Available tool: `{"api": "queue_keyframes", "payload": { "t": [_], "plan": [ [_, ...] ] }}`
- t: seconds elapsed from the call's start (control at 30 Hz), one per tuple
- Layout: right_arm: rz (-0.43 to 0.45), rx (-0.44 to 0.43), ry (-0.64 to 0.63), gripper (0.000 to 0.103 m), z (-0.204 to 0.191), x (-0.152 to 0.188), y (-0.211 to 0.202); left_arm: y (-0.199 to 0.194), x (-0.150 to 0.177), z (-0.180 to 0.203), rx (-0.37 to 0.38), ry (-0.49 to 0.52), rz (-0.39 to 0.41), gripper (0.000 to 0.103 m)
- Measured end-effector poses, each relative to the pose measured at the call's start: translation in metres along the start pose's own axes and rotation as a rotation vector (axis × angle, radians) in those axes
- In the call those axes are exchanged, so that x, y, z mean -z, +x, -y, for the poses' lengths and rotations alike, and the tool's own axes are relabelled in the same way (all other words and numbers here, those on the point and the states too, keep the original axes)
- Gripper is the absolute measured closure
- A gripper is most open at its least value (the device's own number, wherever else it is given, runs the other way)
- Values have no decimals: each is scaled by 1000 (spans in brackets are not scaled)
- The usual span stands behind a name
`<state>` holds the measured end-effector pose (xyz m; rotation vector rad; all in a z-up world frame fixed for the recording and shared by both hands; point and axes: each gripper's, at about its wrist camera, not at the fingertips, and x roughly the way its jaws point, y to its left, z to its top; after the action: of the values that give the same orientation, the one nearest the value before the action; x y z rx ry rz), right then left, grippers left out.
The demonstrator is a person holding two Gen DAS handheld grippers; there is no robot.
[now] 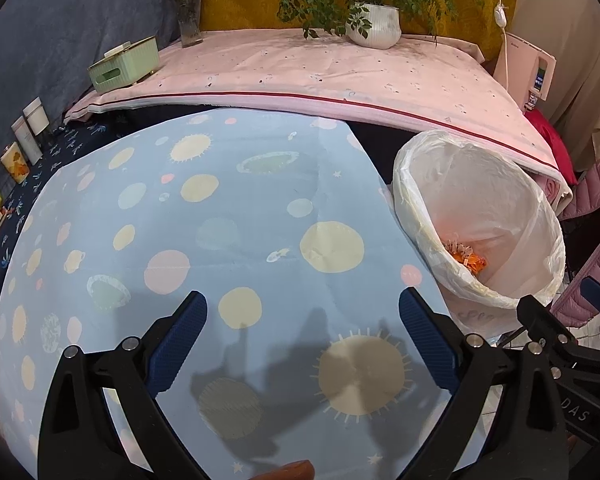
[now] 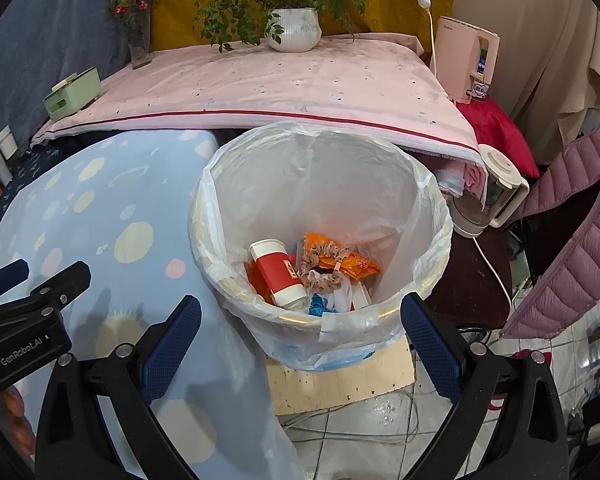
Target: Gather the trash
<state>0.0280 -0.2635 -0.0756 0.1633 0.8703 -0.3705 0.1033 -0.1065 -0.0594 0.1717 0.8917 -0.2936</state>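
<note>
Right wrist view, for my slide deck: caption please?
Open right gripper above lined trash bin holding a red paper cup and orange wrappers.

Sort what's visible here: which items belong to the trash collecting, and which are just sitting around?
Part of the job: bin lined with a plastic bag; inside it, red and white cup, orange wrapper, scrunchie; left gripper and right gripper, both open and empty.

Just lying about: potted plant, flower vase, green tissue box, kettle, pink jacket.
</note>
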Motion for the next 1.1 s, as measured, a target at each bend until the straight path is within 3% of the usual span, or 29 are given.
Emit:
{"api": "queue_keyframes", "payload": {
  "t": [1.1],
  "plan": [
    [-20,-7,6,7,2,10,4,5,7,10,-21,12,-33,11]
  ]
}}
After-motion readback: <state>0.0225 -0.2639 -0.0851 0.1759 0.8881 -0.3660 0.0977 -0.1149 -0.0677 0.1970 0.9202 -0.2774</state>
